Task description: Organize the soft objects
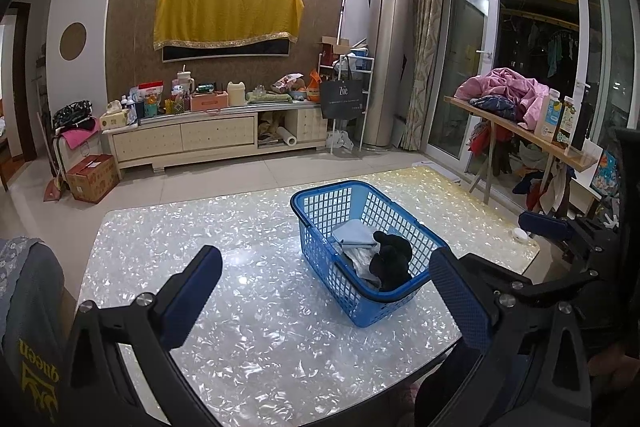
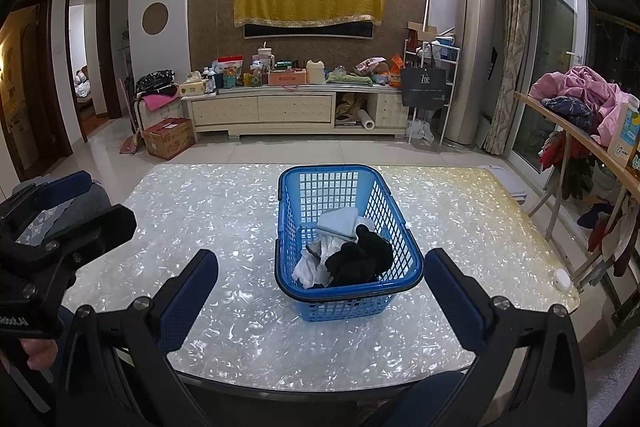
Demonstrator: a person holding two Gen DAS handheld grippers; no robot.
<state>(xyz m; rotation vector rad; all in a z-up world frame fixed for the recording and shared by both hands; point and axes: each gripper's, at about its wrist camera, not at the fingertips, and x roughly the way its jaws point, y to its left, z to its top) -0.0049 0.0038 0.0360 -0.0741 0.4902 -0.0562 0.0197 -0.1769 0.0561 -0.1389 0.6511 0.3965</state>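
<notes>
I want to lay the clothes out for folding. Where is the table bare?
The table is bare left of the blue basket, and along the near edge. Right of the basket it is mostly free, apart from a small white disc near the corner.

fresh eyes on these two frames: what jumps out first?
The blue basket in the middle of the shimmery pearl-patterned table, holding a black soft item at its near end with white cloth and a folded pale-blue piece behind. Both hand-held grippers, left and right, hover open and empty at the near table edge. Beyond, a yellow cloth drapes the wall screen.
</notes>
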